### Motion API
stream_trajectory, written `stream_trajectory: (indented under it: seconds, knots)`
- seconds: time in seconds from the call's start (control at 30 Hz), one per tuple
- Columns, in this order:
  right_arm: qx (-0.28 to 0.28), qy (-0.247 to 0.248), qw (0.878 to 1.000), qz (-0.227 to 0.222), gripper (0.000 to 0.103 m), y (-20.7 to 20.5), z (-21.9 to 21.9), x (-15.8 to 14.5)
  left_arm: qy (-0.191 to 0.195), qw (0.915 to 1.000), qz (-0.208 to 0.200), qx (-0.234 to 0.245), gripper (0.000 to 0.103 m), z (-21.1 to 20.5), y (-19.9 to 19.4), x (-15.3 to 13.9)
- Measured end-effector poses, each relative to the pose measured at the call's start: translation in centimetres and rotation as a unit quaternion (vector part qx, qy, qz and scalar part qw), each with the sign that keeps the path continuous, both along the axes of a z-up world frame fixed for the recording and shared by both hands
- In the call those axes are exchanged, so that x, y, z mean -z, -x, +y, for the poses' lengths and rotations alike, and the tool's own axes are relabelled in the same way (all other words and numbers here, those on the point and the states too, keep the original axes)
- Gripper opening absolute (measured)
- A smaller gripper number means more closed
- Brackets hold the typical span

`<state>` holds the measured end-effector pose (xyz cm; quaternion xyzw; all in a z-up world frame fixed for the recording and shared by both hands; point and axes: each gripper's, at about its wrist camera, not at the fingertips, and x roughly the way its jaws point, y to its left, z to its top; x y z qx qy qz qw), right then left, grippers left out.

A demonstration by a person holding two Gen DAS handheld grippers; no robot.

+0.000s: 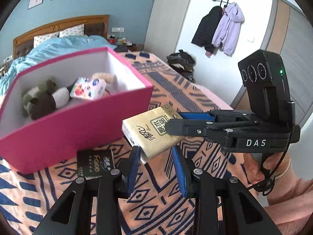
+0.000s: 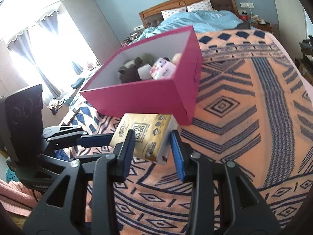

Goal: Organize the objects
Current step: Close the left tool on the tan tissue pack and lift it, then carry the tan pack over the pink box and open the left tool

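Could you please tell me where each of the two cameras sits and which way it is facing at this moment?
Left wrist: sits on the left claw, looking forward and down over the patterned blanket; its own fingers frame the view, and the right claw and a hand show at right.
Right wrist: sits on the right claw, facing the headboard and window; its own fingers show, and the left claw enters from the left.
Both share the yellow tissue pack, gripped by both claws, and the pink box.
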<state>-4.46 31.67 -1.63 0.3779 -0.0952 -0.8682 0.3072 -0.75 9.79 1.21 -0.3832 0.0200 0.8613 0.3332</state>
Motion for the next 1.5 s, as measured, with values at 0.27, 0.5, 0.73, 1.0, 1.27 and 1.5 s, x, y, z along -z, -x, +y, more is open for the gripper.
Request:
stream_trajectory:
  seconds: [0.27, 0.5, 0.73, 1.0, 1.27, 1.5]
  knots:
    - [-0.011, 0.003, 0.999, 0.033, 0.040, 0.0, -0.8, -2.5, -0.009, 0.9993, 0.035, -0.012, 0.033, -0.8, 0.2, -2.5]
    - [-0.014, 0.001, 0.999, 0.049, 0.040, 0.5, -1.4, -3.7, -0.010, 0.9984, 0.049, -0.024, 0.033, -1.3, 0.7, -3.5]
    - [-0.013, 0.003, 0.998, 0.058, 0.040, 1.8, -1.8, -4.7, -0.007, 0.9973, 0.062, -0.038, 0.033, -1.3, 2.2, -4.5]
    - [-0.009, -0.006, 0.998, 0.068, 0.040, 4.3, -2.6, -5.5, -0.002, 0.9969, 0.056, -0.056, 0.033, -1.4, 5.1, -4.6]
    - [-0.012, -0.014, 0.998, 0.056, 0.040, 6.5, -3.2, -5.1, 0.000, 0.9970, 0.029, -0.072, 0.033, -1.7, 8.0, -3.5]
    - [-0.007, -0.024, 0.999, 0.042, 0.040, 8.1, -3.5, -4.3, 0.009, 0.9969, 0.011, -0.077, 0.033, -1.6, 9.9, -2.5]
